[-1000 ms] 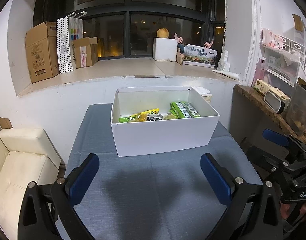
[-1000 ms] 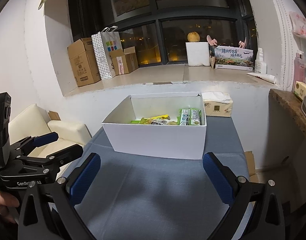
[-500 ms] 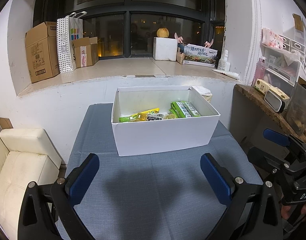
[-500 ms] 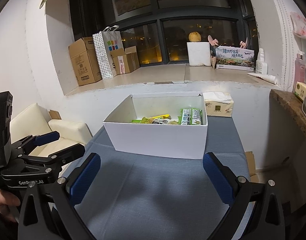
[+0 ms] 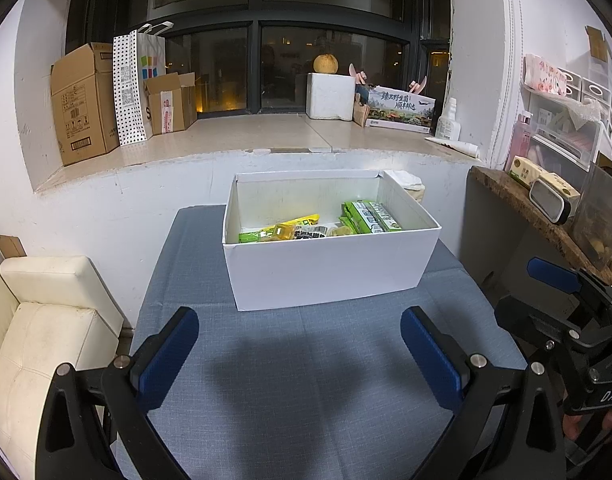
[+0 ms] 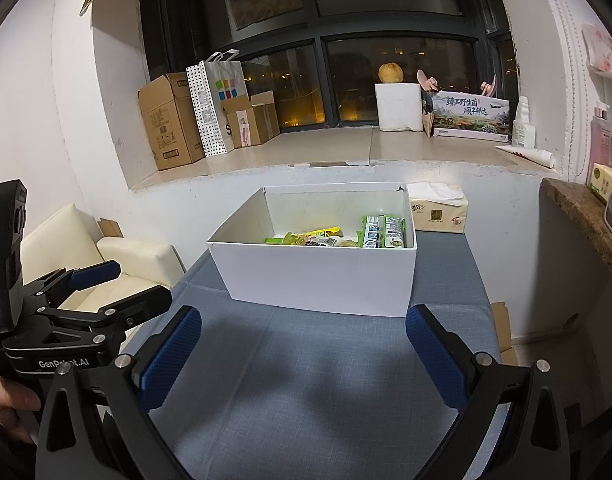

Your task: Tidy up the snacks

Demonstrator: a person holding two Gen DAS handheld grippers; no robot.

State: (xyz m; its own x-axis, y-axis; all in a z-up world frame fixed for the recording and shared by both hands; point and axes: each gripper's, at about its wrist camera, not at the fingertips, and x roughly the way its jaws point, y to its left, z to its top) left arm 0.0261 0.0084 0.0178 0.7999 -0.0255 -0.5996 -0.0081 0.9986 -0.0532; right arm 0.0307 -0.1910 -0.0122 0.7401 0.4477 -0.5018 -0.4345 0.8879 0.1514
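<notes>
Currently, white snack box (image 5: 330, 276) sitting well ahead of both empty, spread tools (image 5: 299, 346) (image 6: 303, 346); left tool reading "GenRobot.AI"

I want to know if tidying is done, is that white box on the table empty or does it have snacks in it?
Not empty. The open white box holds green snack packs at its right side and yellow and green packets along its floor.

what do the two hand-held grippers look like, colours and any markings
Both are black frames with silver bolt heads and two angled fingers tipped with textured blue pads. The left hand-held gripper has one blue pad on each finger; seen from the right wrist view, its body reads "GenRobot.AI" in white. The right hand-held gripper is built the same; its body shows white letters "DAS" in the left wrist view.
</notes>
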